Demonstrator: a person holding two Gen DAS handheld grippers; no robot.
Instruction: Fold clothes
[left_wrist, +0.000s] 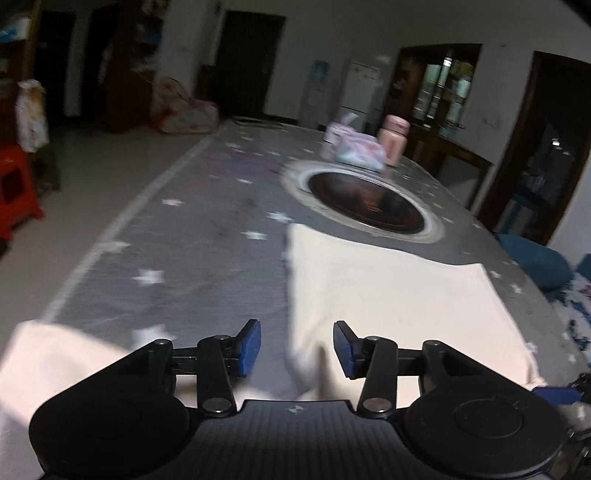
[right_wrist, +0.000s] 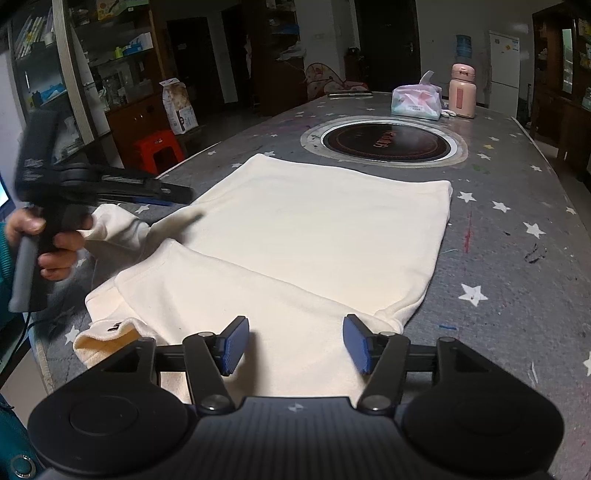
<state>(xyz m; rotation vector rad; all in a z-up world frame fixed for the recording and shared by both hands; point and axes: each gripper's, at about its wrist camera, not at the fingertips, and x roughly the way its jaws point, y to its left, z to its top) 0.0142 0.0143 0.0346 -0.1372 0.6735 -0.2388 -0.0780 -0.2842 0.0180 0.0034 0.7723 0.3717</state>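
A cream garment (right_wrist: 314, 236) lies spread flat on the grey star-patterned table (right_wrist: 517, 266), one sleeve folded across its body. My right gripper (right_wrist: 295, 343) hovers open over the near edge of the cloth, nothing between its blue pads. In the left wrist view the same garment (left_wrist: 388, 295) lies ahead and to the right, and my left gripper (left_wrist: 297, 349) is open above its left edge, holding nothing. The left gripper also shows from the side (right_wrist: 173, 195) in the right wrist view, held by a hand (right_wrist: 55, 236) above the loose sleeve (right_wrist: 118, 225).
A round black hotplate (right_wrist: 384, 142) is set into the table beyond the garment. A tissue pack (right_wrist: 415, 101) and a pink bottle (right_wrist: 461, 90) stand at the far end. A red stool (right_wrist: 159, 147) and shelves stand left of the table.
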